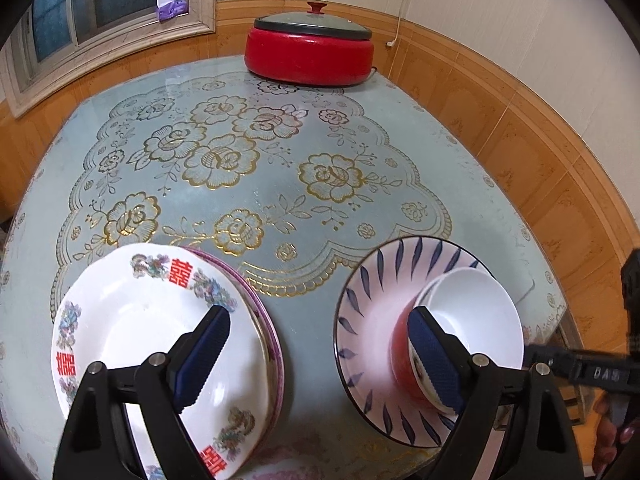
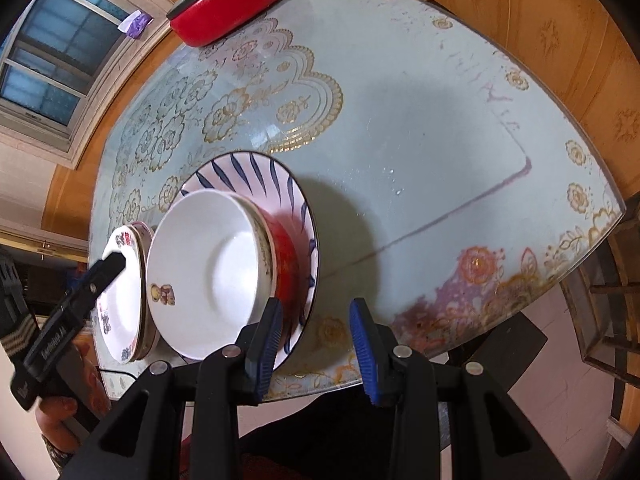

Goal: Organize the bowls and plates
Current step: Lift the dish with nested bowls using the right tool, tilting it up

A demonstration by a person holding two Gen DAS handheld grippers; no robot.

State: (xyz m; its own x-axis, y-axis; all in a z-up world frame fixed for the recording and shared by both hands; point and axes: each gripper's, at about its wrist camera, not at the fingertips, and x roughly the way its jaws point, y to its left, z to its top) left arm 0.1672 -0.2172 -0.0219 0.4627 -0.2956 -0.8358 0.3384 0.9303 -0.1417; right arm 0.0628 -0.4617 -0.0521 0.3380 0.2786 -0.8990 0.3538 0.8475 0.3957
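Observation:
A white plate with red characters tops a stack of plates at the near left; it also shows in the right wrist view. A blue-leaf plate at the near right carries a red bowl with a white bowl nested in it; the same plate, red bowl and white bowl show in the right wrist view. My left gripper is open and empty, hovering between the two stacks. My right gripper is open and empty at the table's near edge, beside the blue-leaf plate.
A red electric pot with a glass lid stands at the far side of the glass-topped table. Wood-panelled walls run close along the far and right sides. A window is at the far left.

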